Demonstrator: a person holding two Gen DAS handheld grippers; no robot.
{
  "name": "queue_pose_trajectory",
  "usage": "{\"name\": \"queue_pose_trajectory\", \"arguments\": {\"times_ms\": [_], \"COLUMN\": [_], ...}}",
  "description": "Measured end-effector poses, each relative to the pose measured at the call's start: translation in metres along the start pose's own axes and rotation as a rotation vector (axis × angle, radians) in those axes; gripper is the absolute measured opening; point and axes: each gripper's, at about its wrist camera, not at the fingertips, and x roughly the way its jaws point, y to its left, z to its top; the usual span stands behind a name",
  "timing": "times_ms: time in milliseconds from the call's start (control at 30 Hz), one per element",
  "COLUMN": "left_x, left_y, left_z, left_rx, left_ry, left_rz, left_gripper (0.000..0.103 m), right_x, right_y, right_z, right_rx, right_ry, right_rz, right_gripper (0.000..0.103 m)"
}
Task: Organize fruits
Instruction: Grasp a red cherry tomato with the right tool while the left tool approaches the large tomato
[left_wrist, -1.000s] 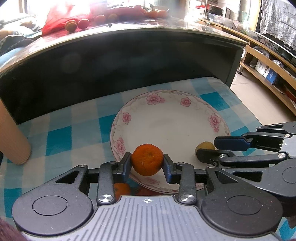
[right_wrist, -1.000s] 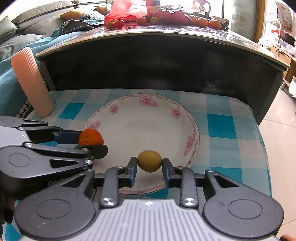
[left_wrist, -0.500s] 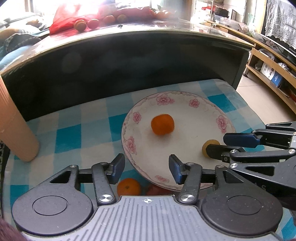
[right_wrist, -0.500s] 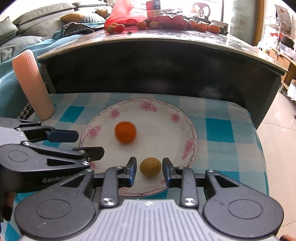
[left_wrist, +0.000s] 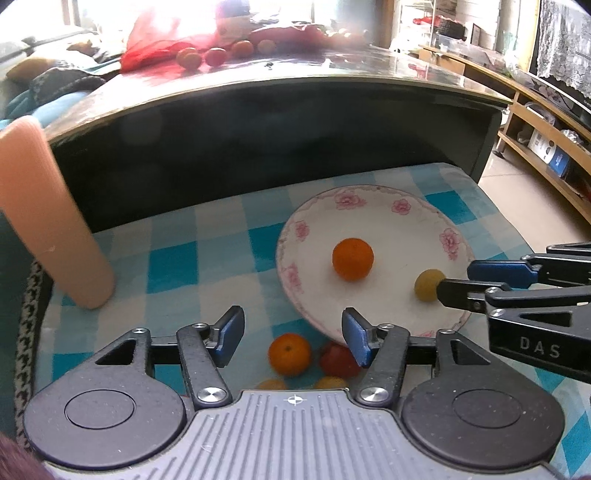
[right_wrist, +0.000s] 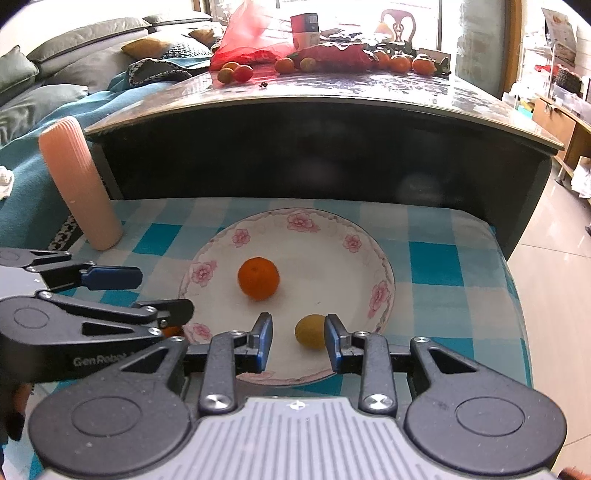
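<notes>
Two yellowish fruits (left_wrist: 271, 384) sit half hidden behind the left tongs (left_wrist: 291, 332)

Daylight pours from the windows behind the dark table (left_wrist: 280, 92), blowing out the top of the left wrist view and hazing the red bag (left_wrist: 162, 48); the plate (right_wrist: 332, 236) stays evenly lit with soft shadows, while fisheye distortion bends every edge
</notes>
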Motion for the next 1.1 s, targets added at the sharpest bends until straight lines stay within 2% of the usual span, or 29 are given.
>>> {"name": "queue_pose_trajectory", "arguments": {"times_ms": [467,567,833,967,1100], "left_x": [-0.031,-0.036,-0.044,-0.044,-0.041], "left_y": [0.019,0.026,0.048,0.050,0.049], "left_z": [-0.019,-0.025,-0.042,-0.051,-0.057], "left_rx": [-0.029,-0.042,-0.090,-0.086,-0.071], "left_ry": [0.014,0.019,0.044,0.057,0.075], "left_rz": [0.006,0.011,0.027,0.018,0.002], "left_gripper": [0.069,0.069,0.070,0.070,0.070], "right_x": [-0.019,-0.018,-0.014,-0.008,-0.001], "right_y": [0.034,0.041,0.057,0.062,0.066], "right_z": [-0.019,-0.025,-0.037,-0.041,-0.045], "right_rx": [-0.034,-0.050,-0.089,-0.114,-0.140], "right_ry": [0.031,0.050,0.092,0.114,0.129], "right_rz": [0.080,0.094,0.127,0.141,0.148], "right_gripper": [0.047,0.051,0.053,0.059,0.059]}}
